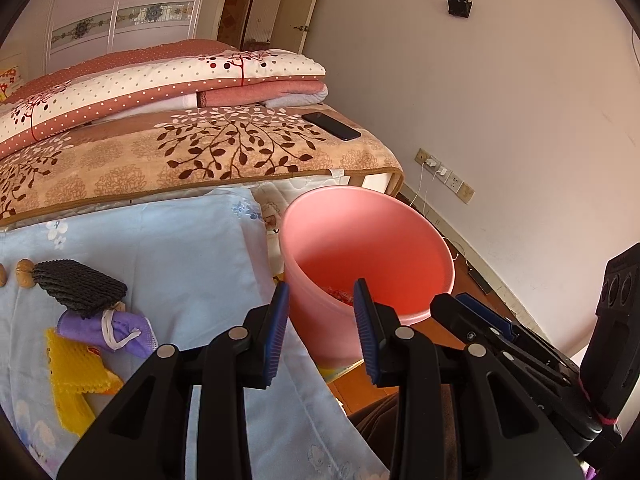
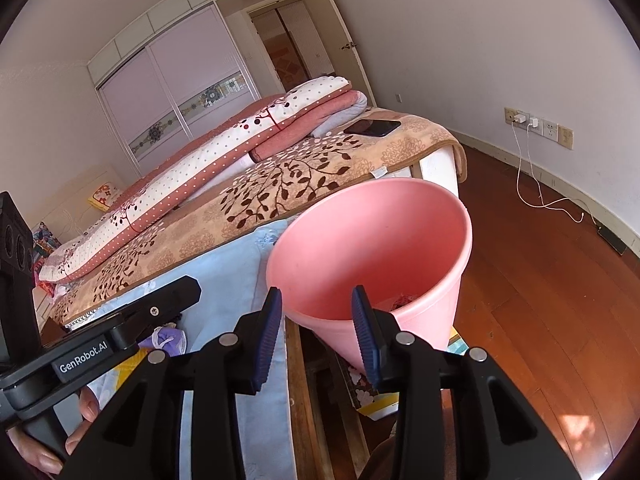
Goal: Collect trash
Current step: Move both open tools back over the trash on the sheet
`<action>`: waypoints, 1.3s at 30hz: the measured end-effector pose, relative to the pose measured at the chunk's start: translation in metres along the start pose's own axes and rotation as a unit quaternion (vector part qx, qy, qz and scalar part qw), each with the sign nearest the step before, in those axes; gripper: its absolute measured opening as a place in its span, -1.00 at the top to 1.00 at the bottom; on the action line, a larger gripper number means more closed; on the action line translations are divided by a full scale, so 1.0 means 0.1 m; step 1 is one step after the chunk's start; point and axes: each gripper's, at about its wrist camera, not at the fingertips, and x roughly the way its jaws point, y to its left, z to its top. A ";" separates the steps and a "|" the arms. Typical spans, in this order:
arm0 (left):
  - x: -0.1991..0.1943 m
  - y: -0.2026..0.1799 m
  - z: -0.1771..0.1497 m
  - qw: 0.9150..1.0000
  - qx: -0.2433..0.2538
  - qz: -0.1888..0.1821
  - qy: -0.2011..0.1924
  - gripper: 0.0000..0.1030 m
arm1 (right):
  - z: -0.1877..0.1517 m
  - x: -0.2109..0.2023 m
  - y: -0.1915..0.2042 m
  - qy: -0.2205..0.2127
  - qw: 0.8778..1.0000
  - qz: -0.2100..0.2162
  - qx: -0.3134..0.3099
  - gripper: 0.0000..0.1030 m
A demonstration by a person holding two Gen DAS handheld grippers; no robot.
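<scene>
Both tools sit near the pink plastic bin, which stands on the floor against the near edge of the bed. The left hand-held gripper has its jaws parted about halfway, with nothing between the blue pads; its aim falls on the bin's near rim. The right hand-held gripper is likewise parted and empty, pointing at the bin's near wall, and something red and crumpled lies at the bottom of the bin. Remaining trash lies on the pale blue floral sheet, all to the left of the left hand-held gripper: a black foam mesh sleeve, farthest of the pile, with its long axis running from far left to near right; a purple face mask with white loops just beneath it, touching it; and a yellow foam mesh piece nearest, partly under the mask. Two brown walnuts sit at the sleeve's far-left end. Judgement: the left tool is the nearer one to the pile, so the next pick calls for a swing left, away from the bin. Off-task: a black phone lies on the brown leaf-patterned blanket, far right. Legible writing: "GenRobot.AI" in white on the left tool's body, seen in the right wrist view. No other text is readable.
</scene>
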 end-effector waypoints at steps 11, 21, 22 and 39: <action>-0.53 0.40 -0.25 0.998 -0.022 0.054 -0.019 0.36 | -0.28 -0.13 0.57 0.023 0.998 0.031 -0.044 0.26; -0.97 0.87 -0.57 0.993 -0.059 0.102 -0.024 0.36 | -0.61 -0.26 1.08 0.054 0.992 0.062 -0.100 0.26; -1.01 0.92 -0.61 0.992 -0.064 0.107 -0.024 0.36 | -0.64 -0.27 1.12 0.056 0.991 0.065 -0.106 0.25; -1.03 1.61 -1.04 0.978 -0.157 0.134 0.022 0.36 | -0.86 -0.25 1.35 0.089 0.982 0.098 -0.138 -0.24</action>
